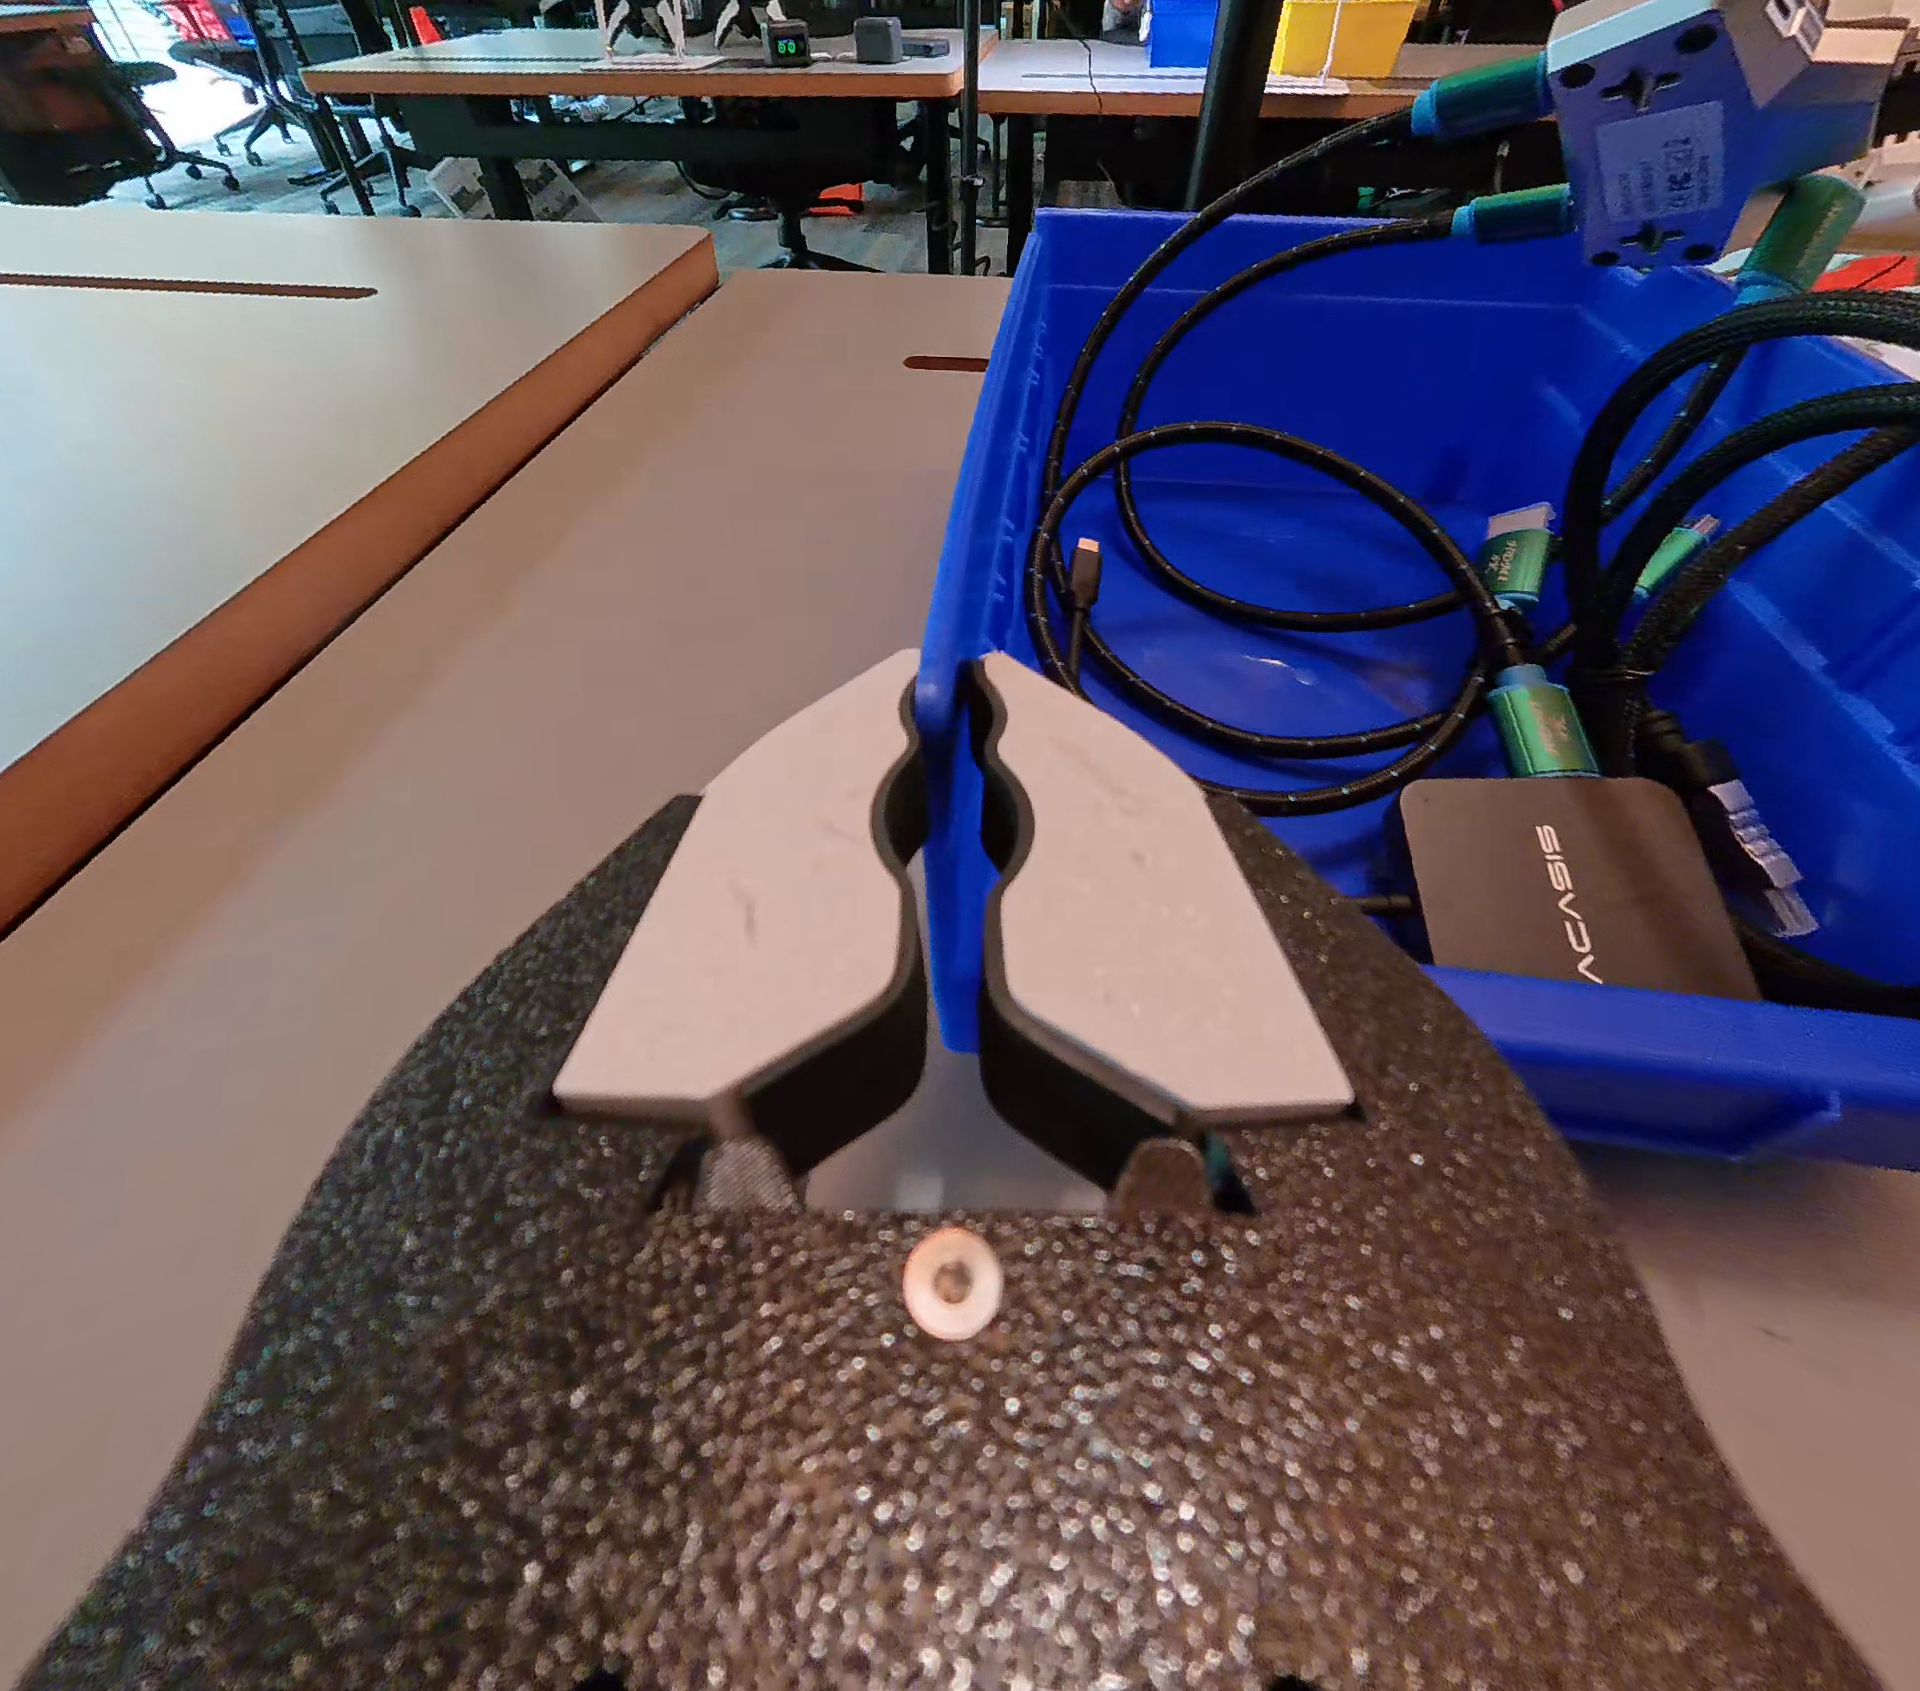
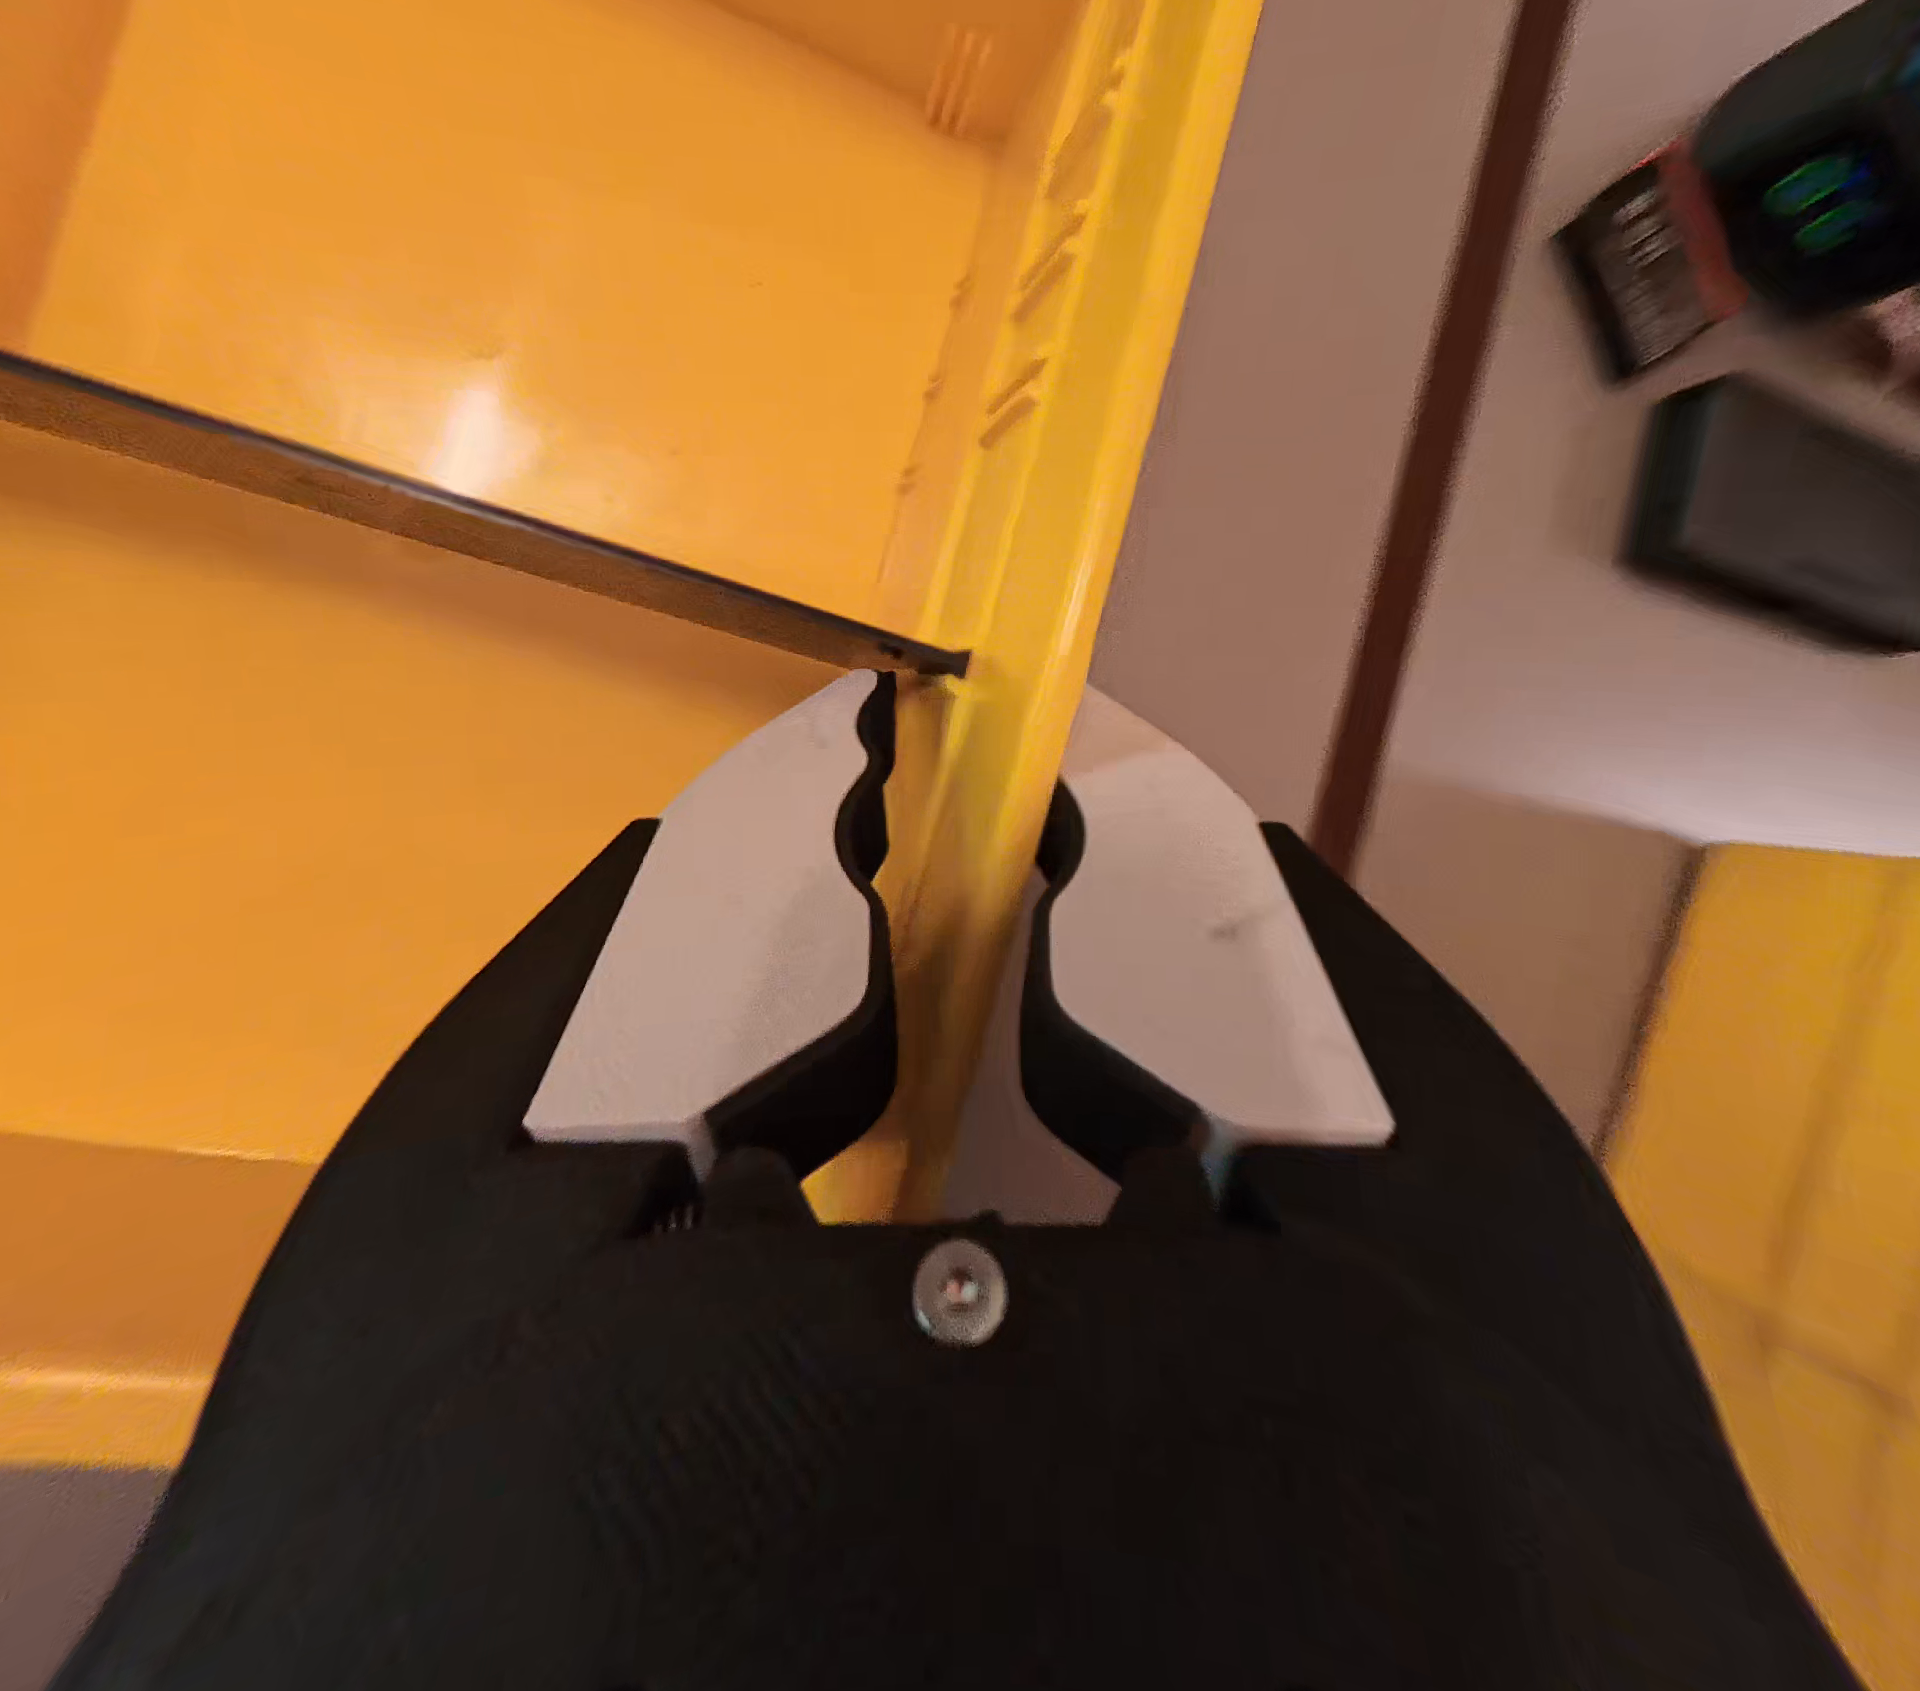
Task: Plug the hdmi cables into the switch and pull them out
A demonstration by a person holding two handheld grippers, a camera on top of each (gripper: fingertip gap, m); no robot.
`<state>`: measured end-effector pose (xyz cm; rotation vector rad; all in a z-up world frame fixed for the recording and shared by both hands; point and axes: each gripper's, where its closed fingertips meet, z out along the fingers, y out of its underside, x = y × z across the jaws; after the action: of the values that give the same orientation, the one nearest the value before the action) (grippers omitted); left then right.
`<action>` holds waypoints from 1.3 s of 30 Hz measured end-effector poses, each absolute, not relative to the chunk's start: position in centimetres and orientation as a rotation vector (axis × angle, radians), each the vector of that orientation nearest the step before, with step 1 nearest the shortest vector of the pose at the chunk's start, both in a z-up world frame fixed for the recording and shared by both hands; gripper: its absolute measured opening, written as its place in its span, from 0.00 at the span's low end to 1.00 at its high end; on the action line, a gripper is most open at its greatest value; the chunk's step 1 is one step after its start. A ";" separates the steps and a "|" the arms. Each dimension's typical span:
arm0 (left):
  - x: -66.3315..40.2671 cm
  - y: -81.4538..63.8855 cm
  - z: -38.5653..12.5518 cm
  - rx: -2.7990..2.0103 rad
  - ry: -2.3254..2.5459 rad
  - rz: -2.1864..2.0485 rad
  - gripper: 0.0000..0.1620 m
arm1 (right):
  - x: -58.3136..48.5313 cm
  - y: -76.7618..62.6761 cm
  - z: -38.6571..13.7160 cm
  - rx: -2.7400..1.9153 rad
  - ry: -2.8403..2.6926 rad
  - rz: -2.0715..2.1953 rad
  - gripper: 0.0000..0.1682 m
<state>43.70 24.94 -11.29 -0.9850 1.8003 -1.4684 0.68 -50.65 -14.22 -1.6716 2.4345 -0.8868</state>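
My left gripper [image 1: 945,685] is shut on the near left wall of a blue bin [image 1: 1351,374]. The bin holds coiled black braided HDMI cables [image 1: 1143,498], loose green plugs [image 1: 1538,727] and a black box [image 1: 1579,883]. The silver and blue switch [image 1: 1662,114] is above the bin's far right corner, underside toward me, with green plugs [image 1: 1486,98] in it. What holds it up is hidden. My right gripper [image 2: 982,685] is shut on the side wall of a yellow bin [image 2: 1122,291]. A thin dark strip [image 2: 468,514] crosses inside that bin.
The blue bin stands on a grey table [image 1: 520,706], with a second table [image 1: 260,415] to the left. A black pole [image 1: 1247,31] rises behind the bin. In the right wrist view, blurred black devices [image 2: 1787,519] lie right of the yellow bin, and another yellow surface [image 2: 1787,1122] is at lower right.
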 end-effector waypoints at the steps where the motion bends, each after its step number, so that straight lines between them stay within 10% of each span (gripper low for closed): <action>1: 43.7 24.9 -11.3 -0.983 1.799 -1.468 0.03 | 0.7 -51.3 -13.3 -1.751 2.420 -0.995 0.21; 9: 42.8 25.2 -9.5 -0.890 1.711 -1.314 0.14 | 0.5 -43.0 -0.5 -1.479 1.993 -1.782 0.57; 15: 39.7 18.6 -5.7 -0.746 1.868 -1.513 0.16 | 2.2 -31.4 -2.7 -1.413 1.601 -1.528 0.56; 24: 44.2 6.6 0.5 0.369 1.843 -0.796 0.46 | 4.0 -27.5 -3.9 -1.622 1.507 -1.589 0.57; 32: 47.4 1.6 -5.6 0.785 1.940 -0.432 0.32 | 4.0 -25.2 -4.0 -1.711 1.436 -1.546 0.56; 39: 46.8 2.3 0.2 0.673 1.782 -0.475 0.13 | 2.7 -26.0 -3.5 -1.654 1.458 -1.557 0.54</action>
<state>46.76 2.33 0.16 0.6734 1.7818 -0.4754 2.75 -26.00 -3.46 -1.6539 1.4577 -1.5574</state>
